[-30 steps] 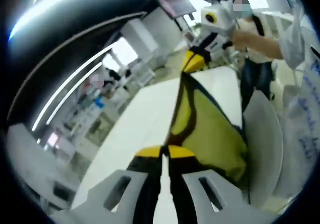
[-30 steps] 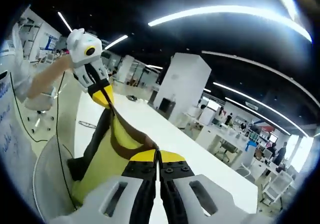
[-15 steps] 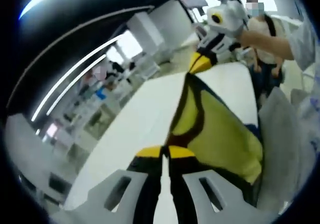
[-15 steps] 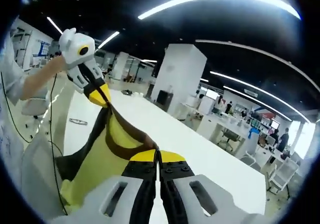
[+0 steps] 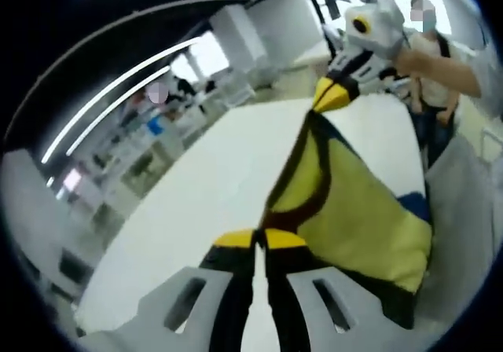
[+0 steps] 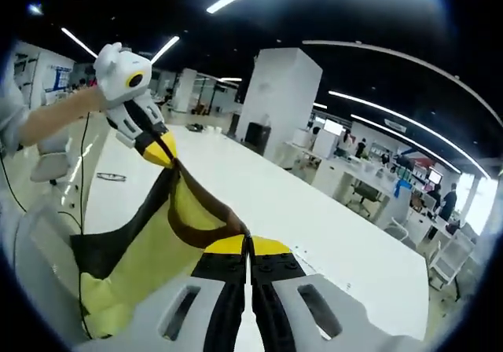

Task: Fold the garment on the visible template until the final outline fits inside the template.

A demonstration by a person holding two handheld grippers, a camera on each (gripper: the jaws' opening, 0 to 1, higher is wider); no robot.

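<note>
A yellow garment (image 5: 357,214) with dark brown trim and a blue patch hangs stretched in the air between the two grippers, above a white table (image 5: 212,187). My left gripper (image 5: 260,239) is shut on one corner of its trimmed edge. In the left gripper view the right gripper (image 5: 334,94) holds the far corner. In the right gripper view my right gripper (image 6: 249,244) is shut on the garment (image 6: 149,250), and the left gripper (image 6: 157,149) pinches its other end at the upper left.
The long white table (image 6: 314,226) runs away under the garment. A grey chair back (image 5: 464,210) stands at the right of the left gripper view. A person's arm (image 5: 440,61) holds the far gripper. Office desks, pillars and people are behind.
Both views have tilted downward, showing more table top. The garment stays stretched between the two shut grippers, and more of it hangs in sight.
</note>
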